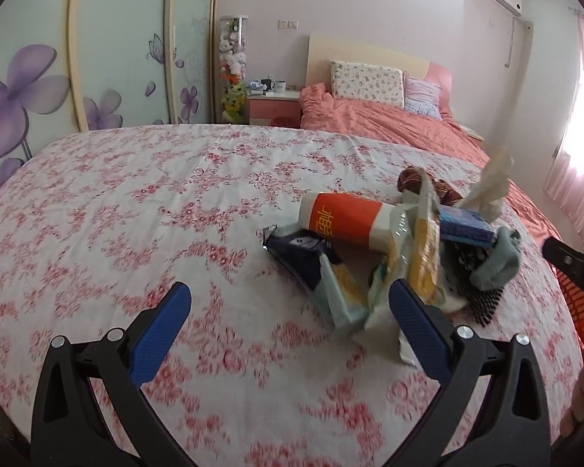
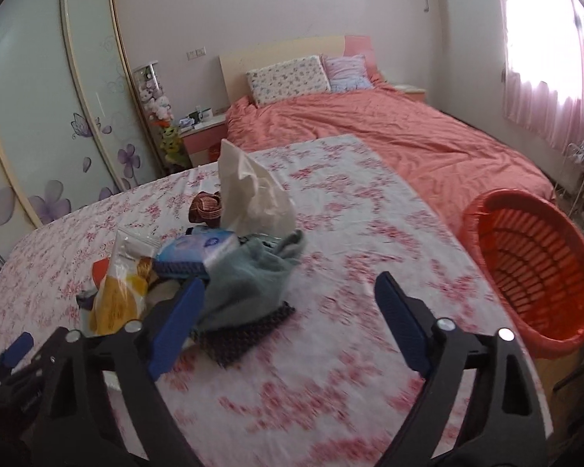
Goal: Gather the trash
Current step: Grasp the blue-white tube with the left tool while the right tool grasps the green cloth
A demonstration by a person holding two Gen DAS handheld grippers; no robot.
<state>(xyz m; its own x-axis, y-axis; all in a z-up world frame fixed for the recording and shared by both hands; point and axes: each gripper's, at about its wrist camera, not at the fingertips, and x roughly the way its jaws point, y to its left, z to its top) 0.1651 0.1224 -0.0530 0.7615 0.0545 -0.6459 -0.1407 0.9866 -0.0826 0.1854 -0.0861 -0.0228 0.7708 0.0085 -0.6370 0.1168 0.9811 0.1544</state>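
Right wrist view: right gripper (image 2: 288,295) wide, empty, beside crumpled white tissue paper (image 2: 253,198) atop litter pile on floral sheet; left gripper (image 1: 290,303) wide, empty; pinch tissue low, carry to red slatted plastic basket (image 2: 533,268)

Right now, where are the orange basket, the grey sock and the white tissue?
orange basket (image 2: 533,268): right wrist view, on its slatted inner wall.
grey sock (image 2: 249,276): right wrist view, on its bunched middle.
white tissue (image 2: 249,198): right wrist view, on its upright crumpled body.
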